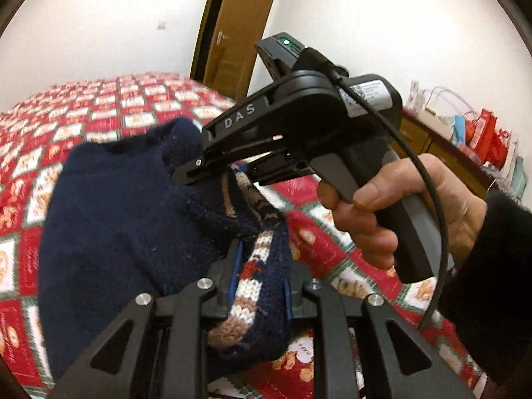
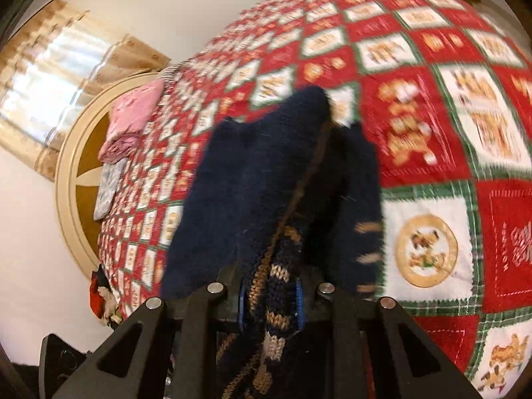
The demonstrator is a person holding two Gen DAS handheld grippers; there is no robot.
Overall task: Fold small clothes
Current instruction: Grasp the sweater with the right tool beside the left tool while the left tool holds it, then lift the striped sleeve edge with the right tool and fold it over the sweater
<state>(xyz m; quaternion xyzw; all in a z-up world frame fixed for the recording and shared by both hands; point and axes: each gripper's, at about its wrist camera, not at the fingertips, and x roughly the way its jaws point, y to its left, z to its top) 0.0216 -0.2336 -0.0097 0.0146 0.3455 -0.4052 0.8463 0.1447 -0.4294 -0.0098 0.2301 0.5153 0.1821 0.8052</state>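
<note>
A small navy knitted sweater (image 1: pixel 123 212) with a tan, white and red patterned band hangs in the air above the bed. My left gripper (image 1: pixel 257 286) is shut on its patterned edge. The right gripper (image 1: pixel 212 169) shows in the left wrist view, held in a hand, with its jaws shut on another part of the same sweater. In the right wrist view the right gripper (image 2: pixel 271 302) is shut on the patterned band of the sweater (image 2: pixel 252 179), which drapes forward over the quilt.
A red, white and green patchwork quilt (image 2: pixel 432 133) covers the bed. Folded pink and pale clothes (image 2: pixel 129 123) lie by the round headboard (image 2: pixel 71 179). A brown door (image 1: pixel 232 33) and a cluttered wooden dresser (image 1: pixel 442 143) stand behind.
</note>
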